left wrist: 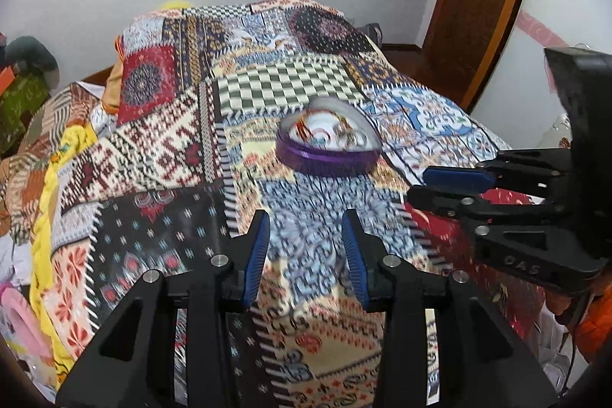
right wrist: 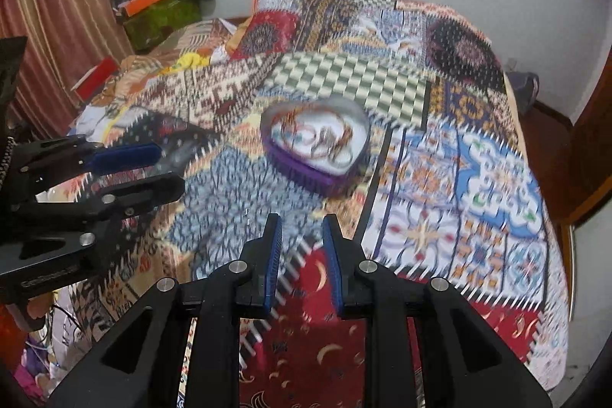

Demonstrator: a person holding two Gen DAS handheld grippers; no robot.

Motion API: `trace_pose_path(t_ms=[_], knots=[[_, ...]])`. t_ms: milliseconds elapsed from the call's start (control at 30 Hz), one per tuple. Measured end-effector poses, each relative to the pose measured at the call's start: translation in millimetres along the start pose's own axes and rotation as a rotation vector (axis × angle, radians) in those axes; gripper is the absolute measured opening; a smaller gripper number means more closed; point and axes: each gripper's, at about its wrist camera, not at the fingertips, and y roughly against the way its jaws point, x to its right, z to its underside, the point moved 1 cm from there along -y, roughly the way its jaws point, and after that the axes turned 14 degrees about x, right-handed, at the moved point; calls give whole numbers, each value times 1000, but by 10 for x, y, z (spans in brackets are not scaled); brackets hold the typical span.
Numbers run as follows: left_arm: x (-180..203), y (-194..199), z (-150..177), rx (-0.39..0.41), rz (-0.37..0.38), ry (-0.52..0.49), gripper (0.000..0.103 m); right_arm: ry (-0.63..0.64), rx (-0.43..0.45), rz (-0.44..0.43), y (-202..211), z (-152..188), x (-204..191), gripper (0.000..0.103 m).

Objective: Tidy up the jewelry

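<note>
The bed (left wrist: 160, 148) filled most of the room, covered by a patchwork blanket (right wrist: 459, 178) with busy prints. The heart-shaped purple box (right wrist: 313, 148) sat near the middle of the bed, lid off or clear, I could not tell which; tangled bangles and chains (right wrist: 325, 140) lay inside on a white lining.

The left tool (left wrist: 304, 255) hung above the near edge of the bed, jaws partly apart, nothing between them. The right tool (right wrist: 302, 262) was likewise empty, with a narrower gap. Each showed in the other's view, side on, both well short of the box.

Risks, as I judged them:
- Soft bedding. A push on the box rim would likely tip or sink it and spill the pieces into the blanket, where the pattern would hide them.
- The jewelry looked knotted. Pulling one piece could drag out the rest, or lift the light box with it.
- Thin chains could slip from the ribbed blue pads (left wrist: 256, 255) if caught off-centre.
- Both views were blurred, so which pieces were separate was unclear.
- The two tools stood near each other and might collide over the box.
</note>
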Motion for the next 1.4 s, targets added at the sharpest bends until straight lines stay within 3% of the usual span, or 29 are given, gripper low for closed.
trace_pose_path(t_ms=[333, 600, 667, 800, 1400], knots=[[-3, -25, 261, -40, 11, 39, 38, -17, -30, -45, -110, 157, -93, 20], [-47, -61, 245, -37, 35, 68, 38, 1, -29, -36, -203, 155, -135, 19], [-30, -92, 234, -41, 45, 64, 38, 3, -26, -40, -191, 166, -135, 13], [30, -168, 194, -39, 55, 45, 37, -15, 0, -37, -128, 167, -93, 12], [205, -565, 182, -71, 85, 8, 16, -163, 88, 39, 127, 61, 512, 12]])
